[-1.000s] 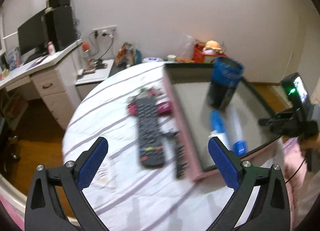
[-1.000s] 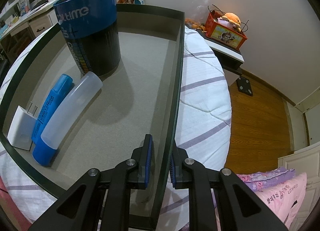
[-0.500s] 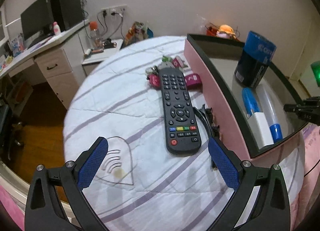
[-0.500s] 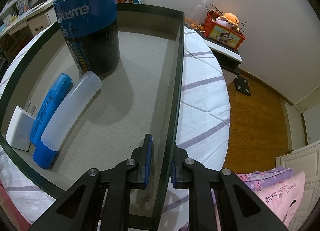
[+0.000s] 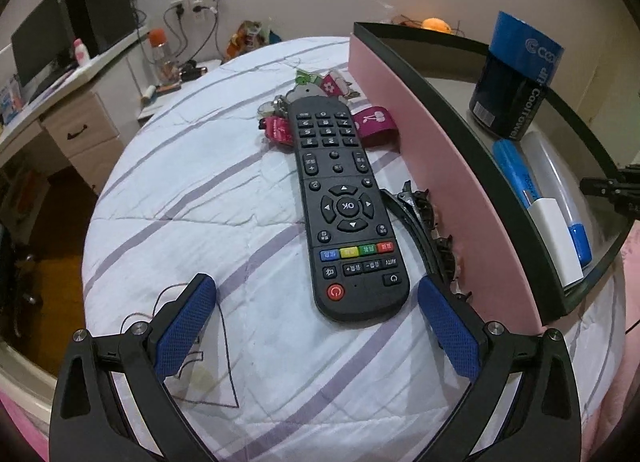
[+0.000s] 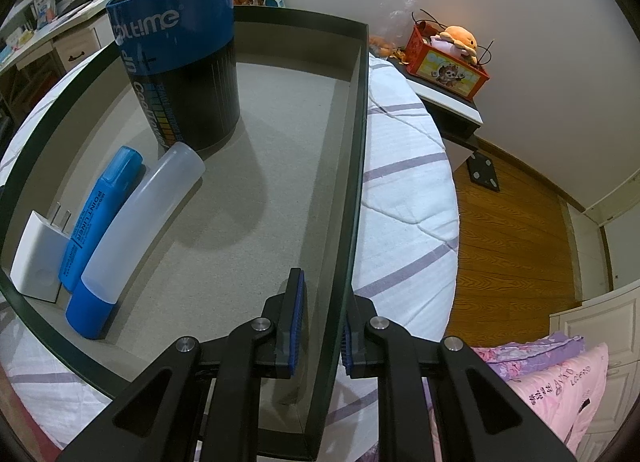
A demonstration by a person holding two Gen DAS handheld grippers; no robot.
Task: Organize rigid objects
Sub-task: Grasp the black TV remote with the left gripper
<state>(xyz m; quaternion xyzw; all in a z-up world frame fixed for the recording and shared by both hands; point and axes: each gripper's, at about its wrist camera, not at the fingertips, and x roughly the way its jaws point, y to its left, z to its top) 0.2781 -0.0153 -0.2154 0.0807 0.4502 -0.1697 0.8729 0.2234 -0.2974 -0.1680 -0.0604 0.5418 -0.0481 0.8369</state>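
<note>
The black remote [image 5: 347, 206] lies on the striped bedspread [image 5: 192, 190], just beside the pink-sided tray [image 5: 452, 182]. The left gripper [image 5: 316, 326] hangs spread wide at its near end, pads clear of it. The right gripper [image 6: 322, 320] is clenched on the tray's dark wall [image 6: 352, 166]. Inside stand a blue canister [image 6: 180, 58], with a blue marker [image 6: 98, 218], frosted tube [image 6: 136, 226] and white charger [image 6: 38, 258] lying alongside.

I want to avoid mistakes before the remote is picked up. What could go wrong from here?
1. The hair clip lies against the remote; the open left gripper may catch it too.
2. The right gripper clamps only the box wall; a jolt could topple the upright blue can.
</note>
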